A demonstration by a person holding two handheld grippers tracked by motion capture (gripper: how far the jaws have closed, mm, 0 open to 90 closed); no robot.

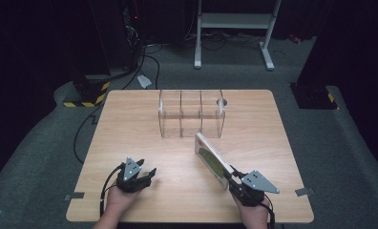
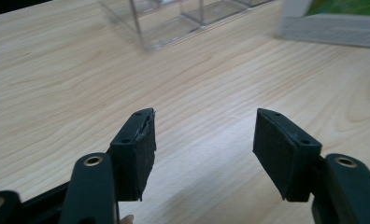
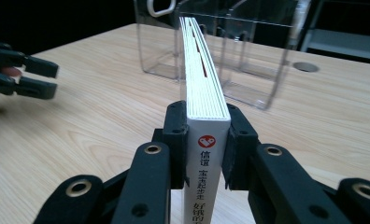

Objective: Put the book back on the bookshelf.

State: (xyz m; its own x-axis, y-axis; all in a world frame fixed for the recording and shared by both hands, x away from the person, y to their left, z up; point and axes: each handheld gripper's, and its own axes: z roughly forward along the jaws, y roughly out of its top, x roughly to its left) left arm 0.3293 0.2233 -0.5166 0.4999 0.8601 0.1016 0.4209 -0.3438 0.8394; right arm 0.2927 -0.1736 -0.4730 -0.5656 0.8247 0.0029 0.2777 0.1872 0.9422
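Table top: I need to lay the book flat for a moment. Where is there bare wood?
Bare wood lies between the left claw and the book, and along both table edges beside the clear organizer. It is crowded between the book and the organizer's front.

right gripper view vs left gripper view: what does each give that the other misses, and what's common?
Right gripper view alone: the right gripper shut on the book at its spine, with printed characters on the spine, page edges on top, and a round hole in the table.

Left gripper view alone: the left gripper seen from behind, jaws open, nothing between them, bare wood below.

Both: the wooden table, the clear divided organizer, and part of the book.
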